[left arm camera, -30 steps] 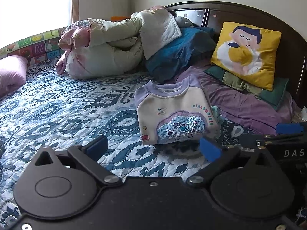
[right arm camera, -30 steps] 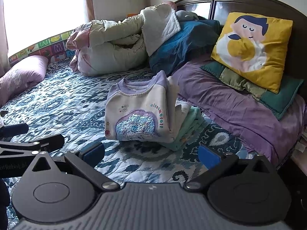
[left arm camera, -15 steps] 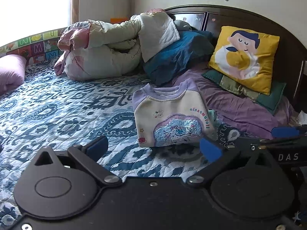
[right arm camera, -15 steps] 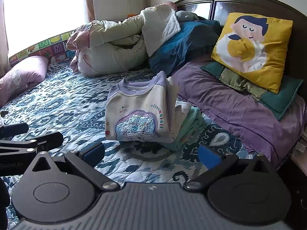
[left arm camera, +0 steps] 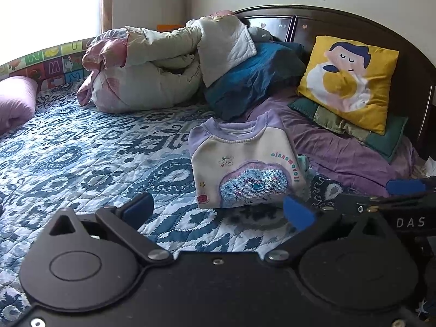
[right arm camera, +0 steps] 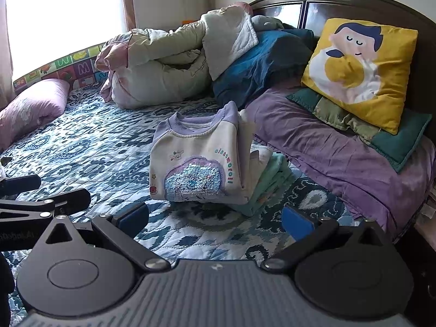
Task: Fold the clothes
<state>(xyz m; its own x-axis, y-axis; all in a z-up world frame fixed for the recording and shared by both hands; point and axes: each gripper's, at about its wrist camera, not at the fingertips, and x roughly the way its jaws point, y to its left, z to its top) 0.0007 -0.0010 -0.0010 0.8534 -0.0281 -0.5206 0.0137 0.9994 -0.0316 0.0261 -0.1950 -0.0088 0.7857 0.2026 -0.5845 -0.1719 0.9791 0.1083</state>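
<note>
Both grippers empty and spread wide, a folded sweatshirt on its stack ahead.

Nearest, the left gripper and the right gripper hover above the blue patterned quilt side by side, each with its blue-padded fingers wide apart and nothing between them. Just beyond them the cream and lilac sweatshirt lies folded, sequin patch up, on top of a small stack of folded clothes, including mint green pieces. Past it lie a purple sheet, a yellow cushion, a bundled comforter and the dark headboard. This fold looks finished, so the step in hand seems to be the gap between garments. No loose garment shows in either view, so the next move calls for finding one and spreading it flat on the open quilt.
</note>
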